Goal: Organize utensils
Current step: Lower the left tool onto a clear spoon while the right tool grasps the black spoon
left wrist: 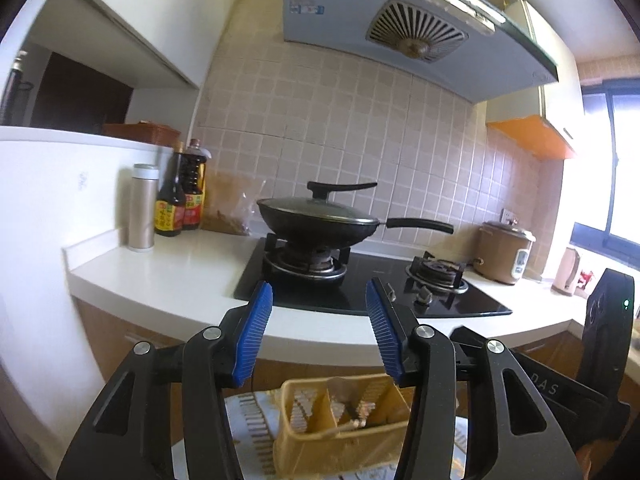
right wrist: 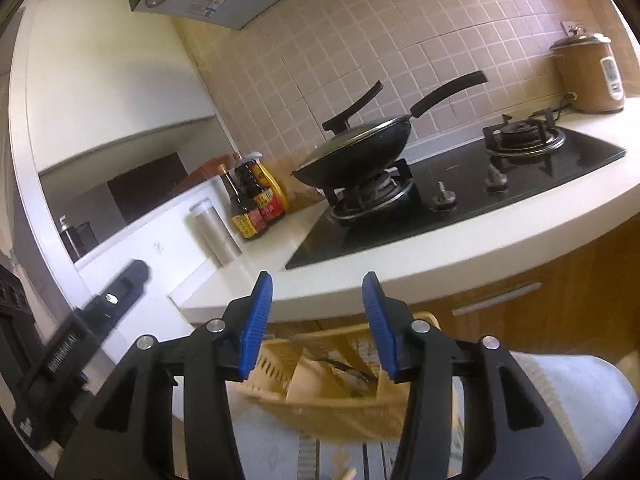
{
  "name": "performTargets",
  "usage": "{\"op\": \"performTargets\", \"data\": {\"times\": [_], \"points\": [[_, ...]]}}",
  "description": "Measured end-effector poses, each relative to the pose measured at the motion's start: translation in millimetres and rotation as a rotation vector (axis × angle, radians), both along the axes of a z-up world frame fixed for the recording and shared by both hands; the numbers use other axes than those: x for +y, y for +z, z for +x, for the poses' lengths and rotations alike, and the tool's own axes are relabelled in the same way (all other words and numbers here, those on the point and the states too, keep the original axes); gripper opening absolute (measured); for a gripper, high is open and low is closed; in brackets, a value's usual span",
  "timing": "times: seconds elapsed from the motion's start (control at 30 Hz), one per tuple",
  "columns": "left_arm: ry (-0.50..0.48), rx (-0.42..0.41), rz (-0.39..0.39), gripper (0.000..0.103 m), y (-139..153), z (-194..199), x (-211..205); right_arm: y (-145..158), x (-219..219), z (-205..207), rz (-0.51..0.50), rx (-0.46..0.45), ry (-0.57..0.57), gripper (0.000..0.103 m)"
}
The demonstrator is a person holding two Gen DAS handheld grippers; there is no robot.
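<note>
A yellow slotted utensil caddy (left wrist: pixel 340 428) with several compartments stands on a white patterned cloth below my left gripper (left wrist: pixel 320 296). It also shows in the right wrist view (right wrist: pixel 320 376), with a dark utensil lying inside it. My left gripper is open and empty, raised above the caddy. My right gripper (right wrist: pixel 318 286) is open and empty, also above the caddy. The right gripper's body (left wrist: pixel 600 340) shows at the right edge of the left wrist view. The left gripper's body (right wrist: pixel 80 340) shows at the left of the right wrist view.
A white counter (left wrist: pixel 168 268) carries a black gas hob (left wrist: pixel 360 280) with a lidded black wok (left wrist: pixel 320 220), sauce bottles (left wrist: pixel 180 200), a metal flask (left wrist: pixel 142 208) and a brown rice cooker (left wrist: pixel 504 252). A range hood (left wrist: pixel 400 28) hangs above. Wooden cabinet fronts (right wrist: pixel 540 300) lie below the counter.
</note>
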State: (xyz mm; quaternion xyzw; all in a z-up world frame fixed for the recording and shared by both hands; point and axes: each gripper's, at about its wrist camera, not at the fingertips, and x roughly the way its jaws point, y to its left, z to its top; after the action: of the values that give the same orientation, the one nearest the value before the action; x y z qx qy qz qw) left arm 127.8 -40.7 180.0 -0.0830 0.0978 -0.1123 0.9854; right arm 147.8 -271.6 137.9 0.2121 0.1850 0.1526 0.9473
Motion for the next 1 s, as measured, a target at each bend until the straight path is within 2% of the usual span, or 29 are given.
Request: {"op": "performTargets", "data": {"times": [0.07,0.13,0.2,0.3,0.4,0.5,0.57,0.63,0.7,0.77,0.93,1.0], "points": [[0.028,0.015,0.019,0.048,5,-17,4,6,-3,-19,-0.024,0.047,-0.001,0.047],[0.08,0.048,0.084,0.05,7,-33,4,8,-8,-36,-0.046,0.095,-0.01,0.052],[0.033,0.112,0.117,0.052,2,-46,5,6,-11,-48,-0.071,0.163,-0.024,0.057],[-0.058,0.244,0.152,0.052,-19,-50,5,-11,-17,-63,-0.061,0.285,0.002,0.058],[-0.137,0.402,0.171,0.051,-52,-41,7,-34,-15,-77,-0.102,0.397,0.012,0.058],[-0.255,0.592,0.211,0.05,-98,-24,6,-64,-9,-90,-0.137,0.495,0.045,0.058],[-0.343,0.732,0.194,0.048,-130,-12,6,-88,-5,-98,-0.169,0.581,0.077,0.058],[-0.379,0.821,0.167,0.044,-156,-3,8,-108,-3,-103,-0.182,0.676,0.106,0.058],[-0.367,0.857,0.195,0.044,-173,3,6,-130,-9,-111,-0.145,0.797,0.126,0.058],[-0.359,0.876,0.266,0.044,-185,6,-1,-143,-13,-117,-0.119,0.869,0.13,0.057],[-0.388,0.928,0.344,0.044,-209,13,-14,-169,-22,-126,-0.098,0.988,0.087,0.057],[-0.39,0.898,0.39,0.046,-209,11,-18,-183,-25,-126,-0.058,1.046,0.068,0.057]]}}
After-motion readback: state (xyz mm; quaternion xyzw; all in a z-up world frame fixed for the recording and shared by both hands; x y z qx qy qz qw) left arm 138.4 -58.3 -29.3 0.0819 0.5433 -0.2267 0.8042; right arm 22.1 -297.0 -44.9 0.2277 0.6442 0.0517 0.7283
